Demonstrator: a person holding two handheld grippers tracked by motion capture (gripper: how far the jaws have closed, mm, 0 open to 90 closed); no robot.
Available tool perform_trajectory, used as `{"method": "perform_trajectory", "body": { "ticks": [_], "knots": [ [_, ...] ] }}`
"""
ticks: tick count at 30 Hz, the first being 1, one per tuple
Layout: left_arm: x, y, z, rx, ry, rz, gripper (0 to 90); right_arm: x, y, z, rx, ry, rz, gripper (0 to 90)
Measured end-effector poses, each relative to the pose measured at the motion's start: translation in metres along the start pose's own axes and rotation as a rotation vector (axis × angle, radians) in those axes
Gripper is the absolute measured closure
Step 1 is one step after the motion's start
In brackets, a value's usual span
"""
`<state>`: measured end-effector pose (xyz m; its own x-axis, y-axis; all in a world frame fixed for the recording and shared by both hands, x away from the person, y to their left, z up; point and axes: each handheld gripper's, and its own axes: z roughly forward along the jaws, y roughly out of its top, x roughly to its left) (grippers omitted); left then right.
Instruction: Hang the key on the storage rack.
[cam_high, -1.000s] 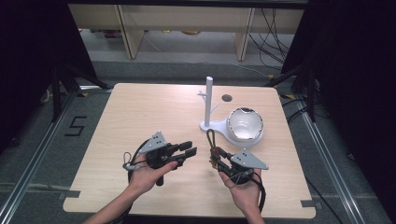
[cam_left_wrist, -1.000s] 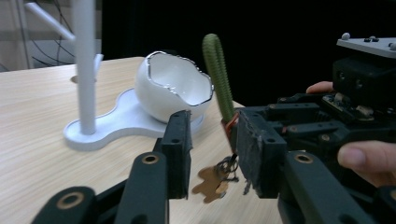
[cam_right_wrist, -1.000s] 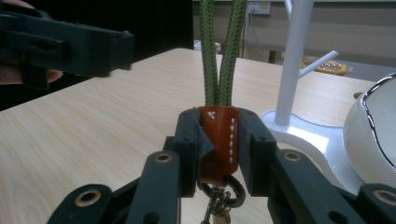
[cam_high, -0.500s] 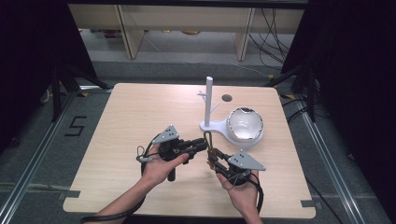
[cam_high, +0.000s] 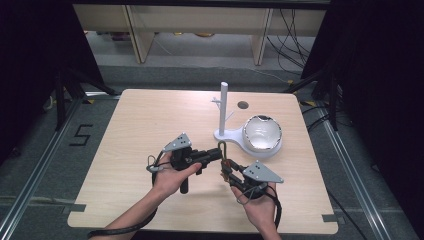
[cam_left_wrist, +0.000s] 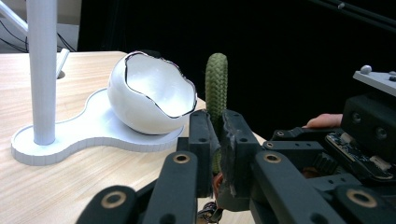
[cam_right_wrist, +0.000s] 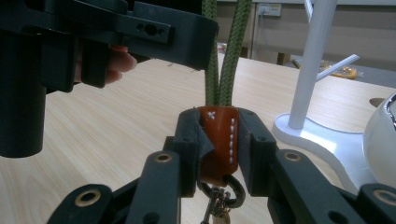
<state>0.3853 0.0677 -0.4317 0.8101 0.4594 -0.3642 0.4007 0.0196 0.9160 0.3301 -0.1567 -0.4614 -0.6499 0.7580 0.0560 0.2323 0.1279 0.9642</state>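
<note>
At table centre, five o'clock of the white stand (cam_high: 223, 111), the left gripper (cam_high: 214, 154) has just clamped the green rope loop (cam_left_wrist: 216, 79); the right gripper (cam_high: 227, 169) pinches its orange leather tab (cam_right_wrist: 218, 140). Ready for hanging, I'd say.

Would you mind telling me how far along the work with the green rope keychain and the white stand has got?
Done: the right gripper is shut on the keychain's orange leather tab, and the left gripper, its fingers having just been closing, now pinches the green rope loop. In hand: the keychain is held between both grippers above the table. Left: the loop hangs on none of the white stand's pegs yet, probably the next step.
</note>
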Motion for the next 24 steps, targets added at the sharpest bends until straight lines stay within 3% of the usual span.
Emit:
{"method": "perform_trajectory", "body": {
  "ticks": [4, 5, 6, 9, 16, 17, 24],
  "knots": [
    [-0.002, 0.004, -0.002, 0.008, 0.008, 0.017, 83.6, 0.0, 0.002, 0.0, 0.002, 0.003, -0.009, 71.4],
    [-0.003, 0.005, -0.002, 0.01, 0.015, 0.028, 83.7, 0.001, 0.003, -0.001, 0.011, 0.004, 0.015, 70.7],
    [-0.004, 0.006, -0.003, 0.01, 0.019, 0.037, 83.8, 0.0, 0.004, 0.001, -0.002, 0.02, -0.009, 70.0],
    [-0.006, 0.011, -0.005, -0.003, 0.057, 0.082, 83.9, -0.001, 0.006, 0.002, 0.004, 0.027, -0.008, 62.7],
    [-0.001, 0.02, -0.01, -0.01, 0.127, 0.141, 83.9, -0.002, 0.006, -0.002, 0.031, 0.012, -0.023, 59.9],
    [0.0, 0.021, -0.011, -0.011, 0.141, 0.146, 83.9, -0.001, 0.005, -0.002, 0.032, 0.018, 0.004, 59.7],
    [0.008, 0.028, -0.016, -0.033, 0.192, 0.166, 83.9, -0.006, 0.002, -0.007, 0.036, 0.007, -0.003, 59.6]
  ]
}}
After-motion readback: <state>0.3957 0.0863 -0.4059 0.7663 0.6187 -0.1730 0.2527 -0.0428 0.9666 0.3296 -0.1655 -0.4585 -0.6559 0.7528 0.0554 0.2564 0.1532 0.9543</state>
